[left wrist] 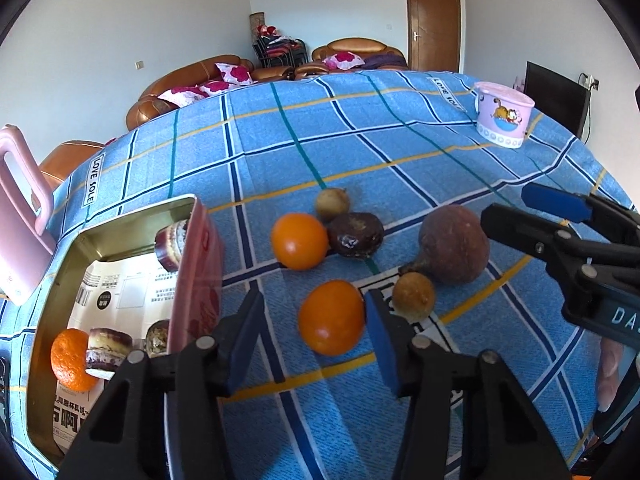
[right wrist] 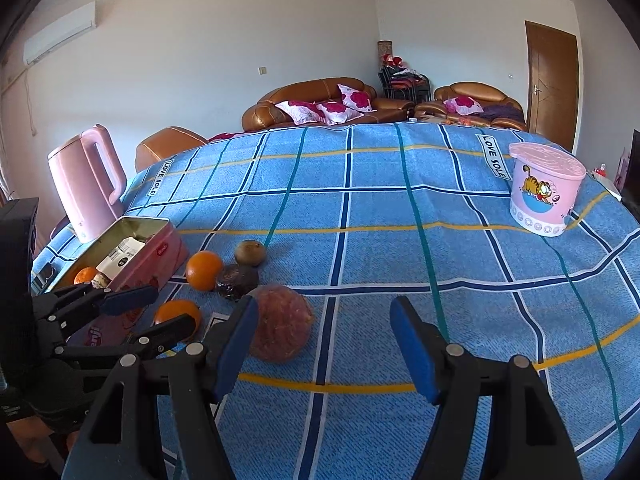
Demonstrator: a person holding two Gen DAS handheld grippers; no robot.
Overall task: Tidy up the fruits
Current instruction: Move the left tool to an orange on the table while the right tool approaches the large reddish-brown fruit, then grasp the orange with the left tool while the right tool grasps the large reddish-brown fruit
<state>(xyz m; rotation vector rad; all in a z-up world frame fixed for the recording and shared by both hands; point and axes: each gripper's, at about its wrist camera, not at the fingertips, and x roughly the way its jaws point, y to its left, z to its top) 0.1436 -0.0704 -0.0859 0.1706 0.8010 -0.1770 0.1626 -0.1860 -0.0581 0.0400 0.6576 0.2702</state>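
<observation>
Loose fruit lies on the blue checked cloth (left wrist: 360,128): two oranges (left wrist: 331,317) (left wrist: 299,241), a dark wrinkled fruit (left wrist: 355,235), a large brownish pomegranate (left wrist: 454,244) and two small brown fruits (left wrist: 413,295) (left wrist: 332,203). My left gripper (left wrist: 312,330) is open, its fingers either side of the near orange, not touching. An open pink tin (left wrist: 196,280) at left holds a mandarin (left wrist: 66,360) and cakes. My right gripper (right wrist: 322,344) is open and empty, just right of the pomegranate (right wrist: 280,322); it also shows in the left wrist view (left wrist: 532,210).
A pink kettle (right wrist: 86,184) stands behind the tin at the table's left edge. A pink Garfield tub (right wrist: 544,196) stands at the far right. Sofas and a door lie beyond the table.
</observation>
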